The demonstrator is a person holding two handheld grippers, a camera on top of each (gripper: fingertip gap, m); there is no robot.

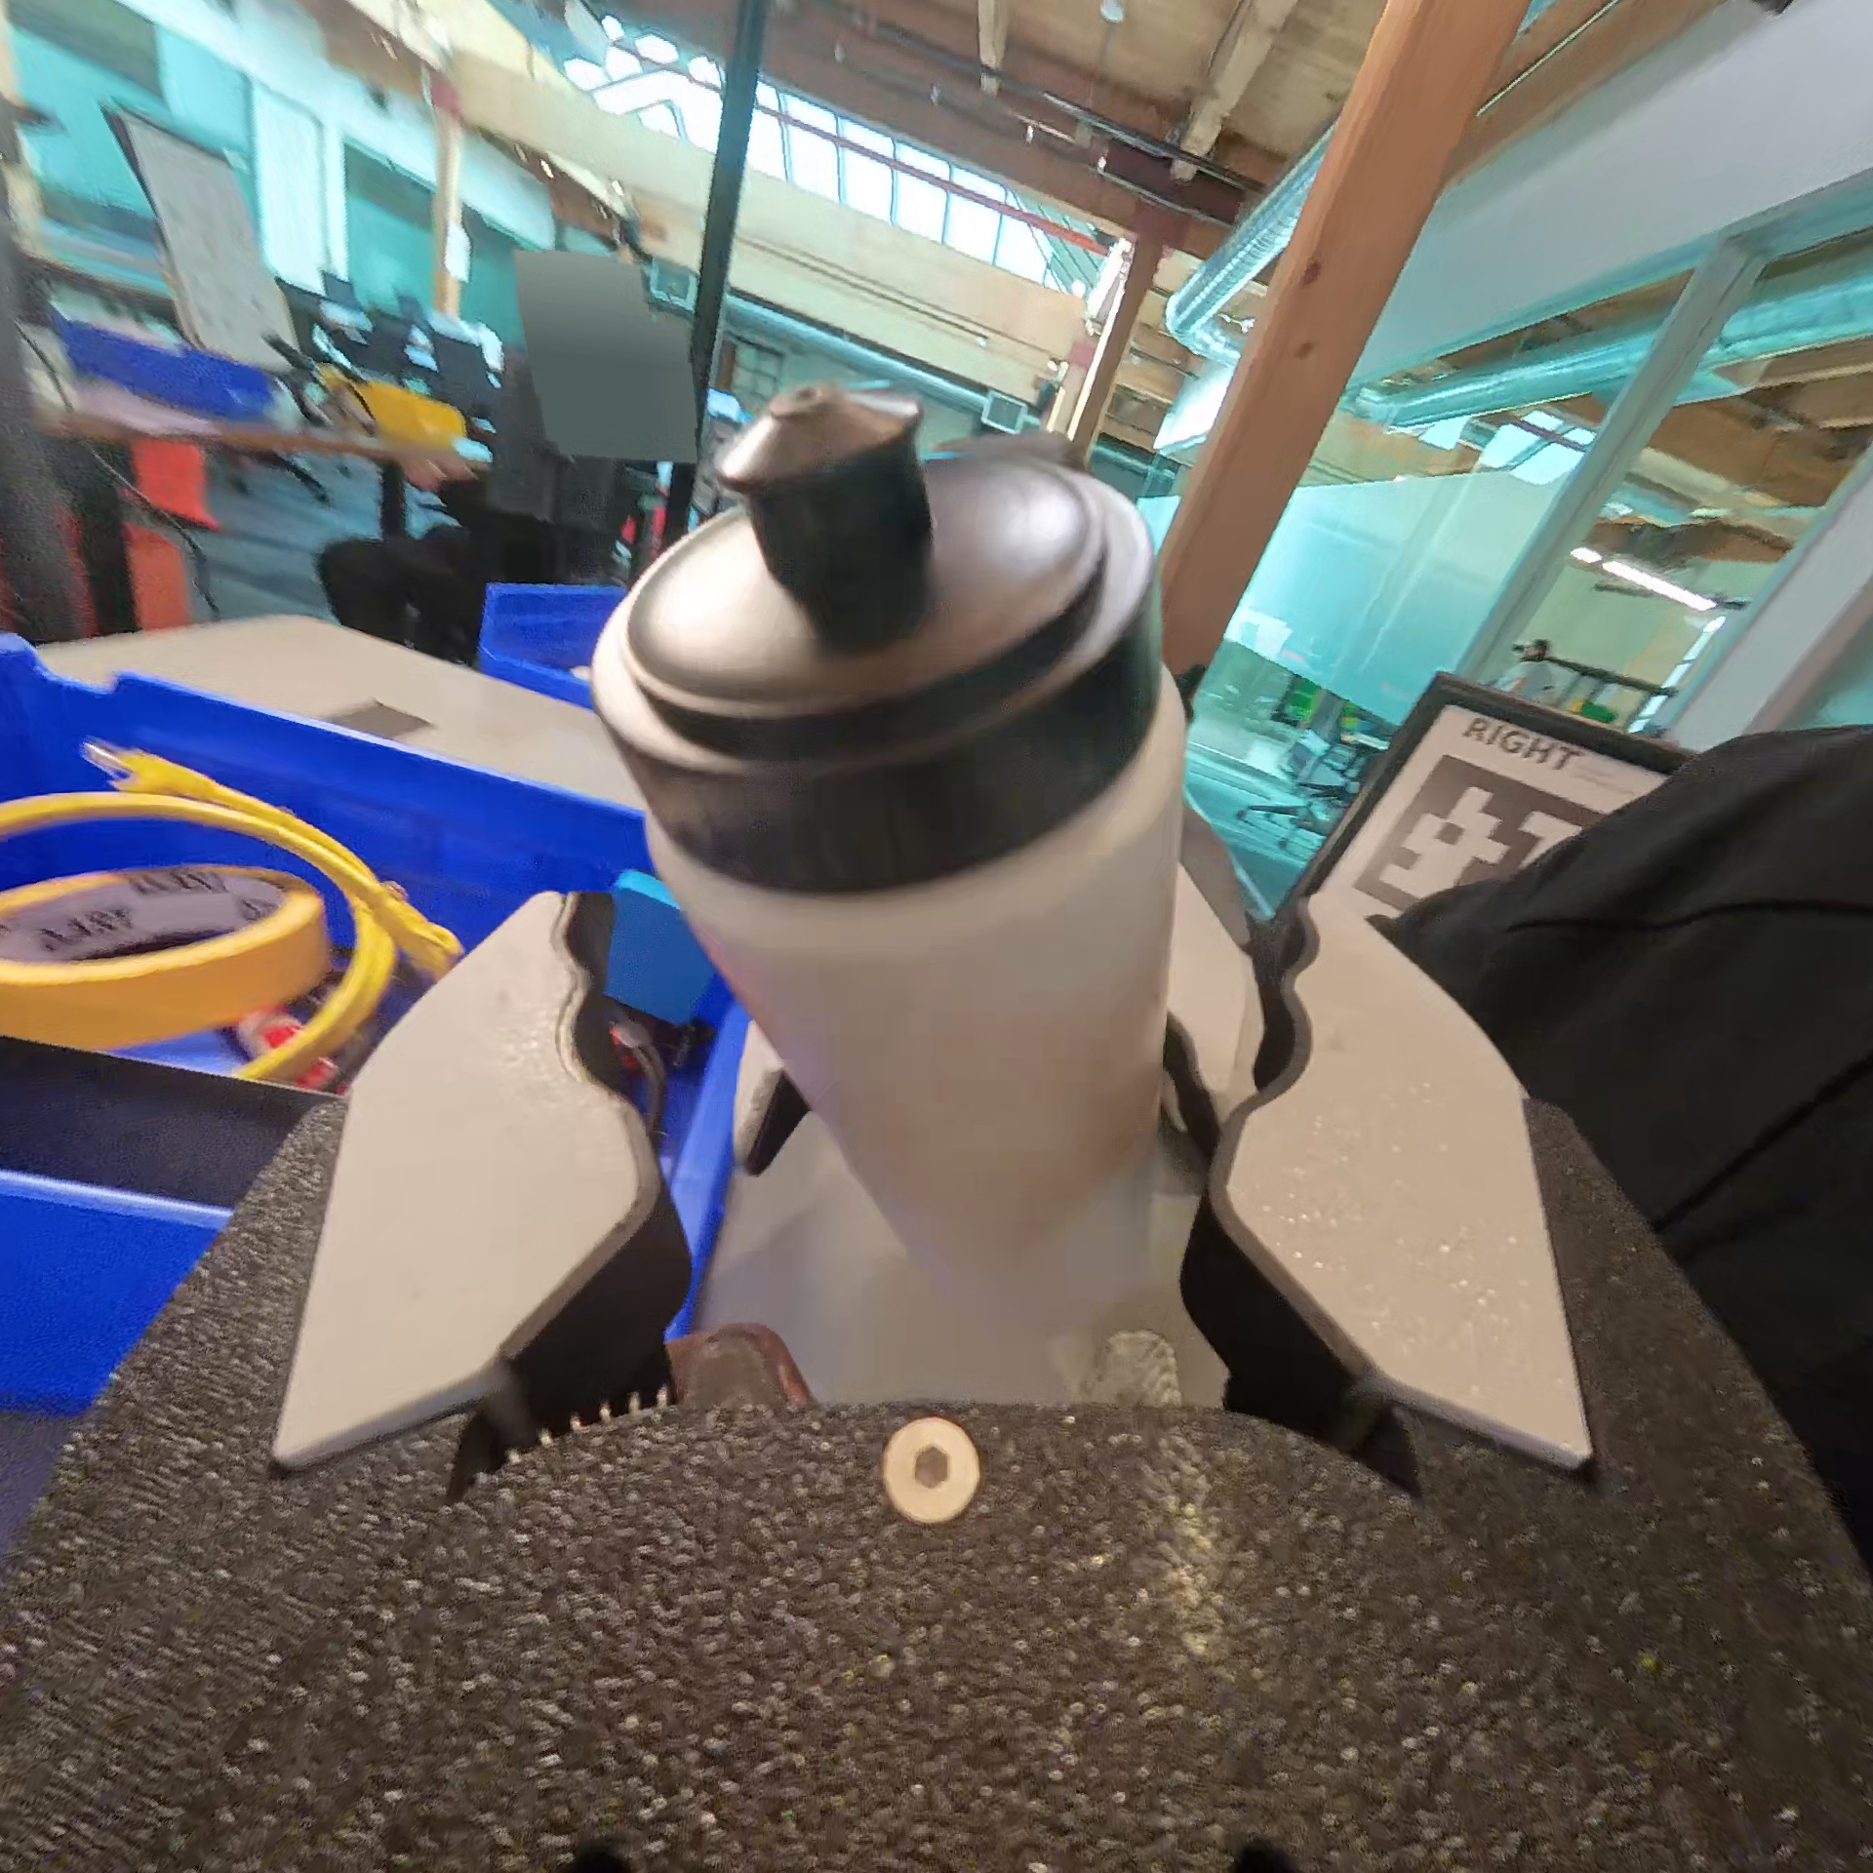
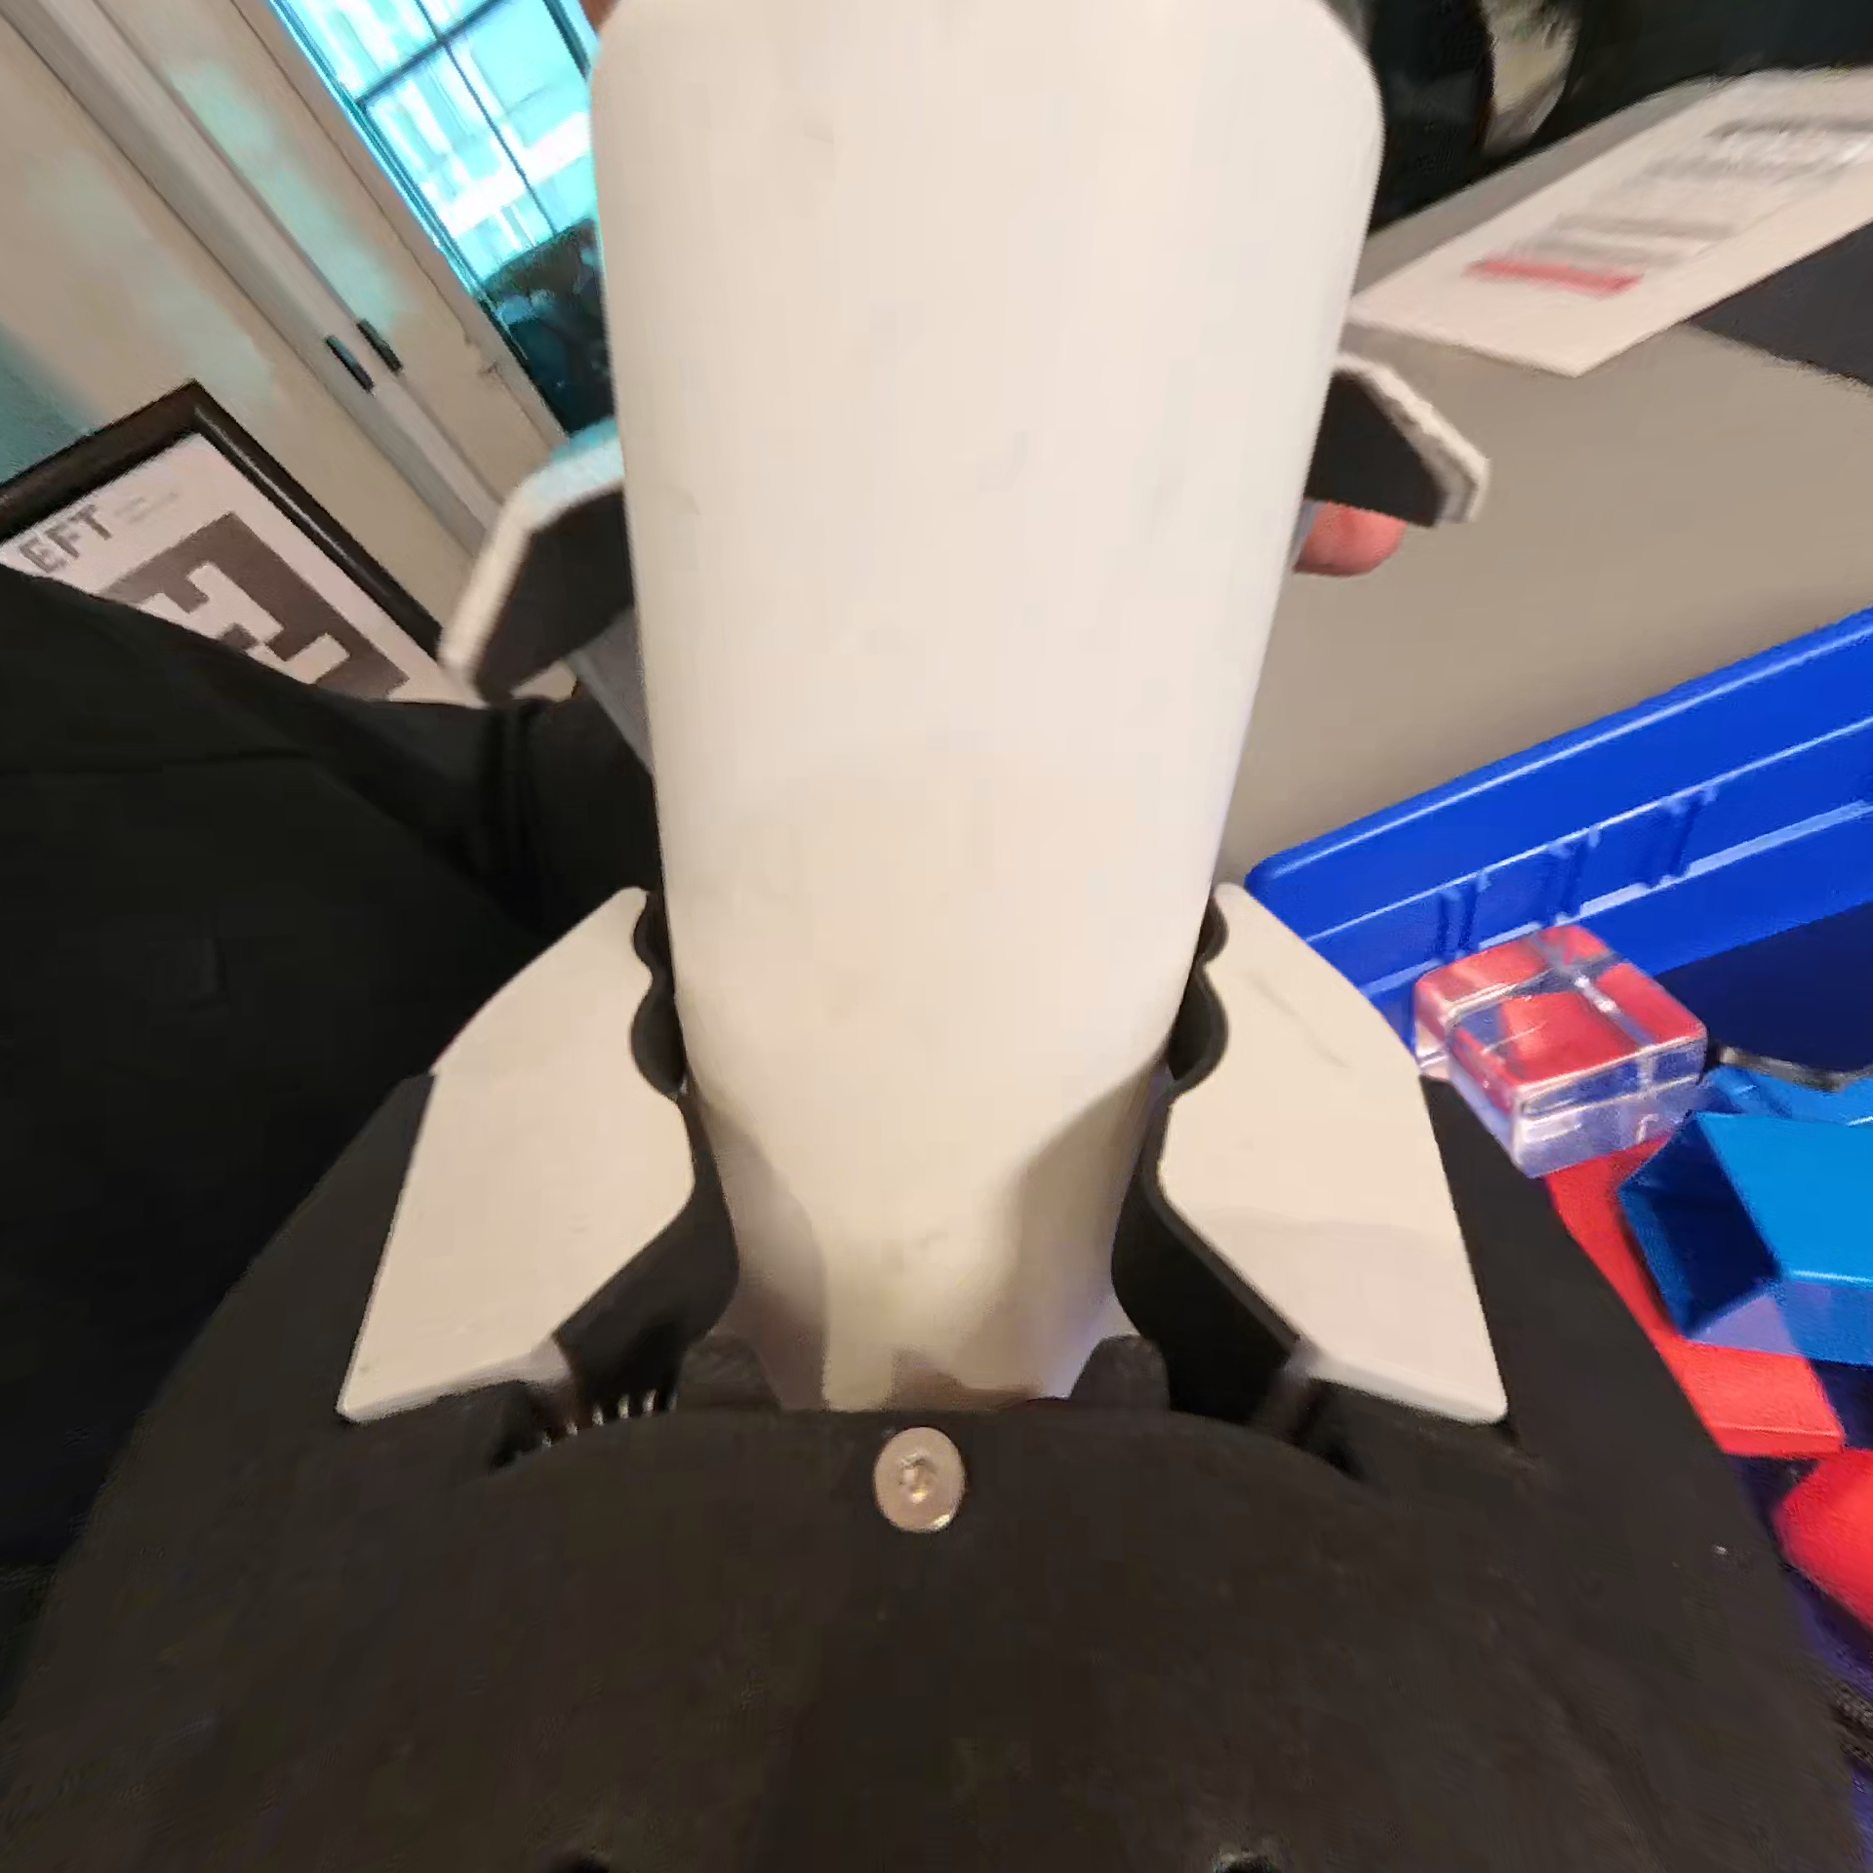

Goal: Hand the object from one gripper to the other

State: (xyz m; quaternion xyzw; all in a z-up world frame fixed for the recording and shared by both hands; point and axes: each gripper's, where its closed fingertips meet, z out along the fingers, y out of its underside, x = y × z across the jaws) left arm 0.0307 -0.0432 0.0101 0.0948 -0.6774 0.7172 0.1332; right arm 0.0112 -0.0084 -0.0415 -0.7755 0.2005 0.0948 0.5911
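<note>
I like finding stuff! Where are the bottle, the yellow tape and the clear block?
bottle [image 1: 943, 1024], left wrist view, on its white body
yellow tape [image 1: 162, 973], left wrist view, on the roll's outer band
clear block [image 2: 1561, 1054], right wrist view, on its top face

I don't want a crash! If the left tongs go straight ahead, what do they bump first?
Probably the white bottle, already between the open left tongs and gripped by the right tongs; depth is unclear.
</note>
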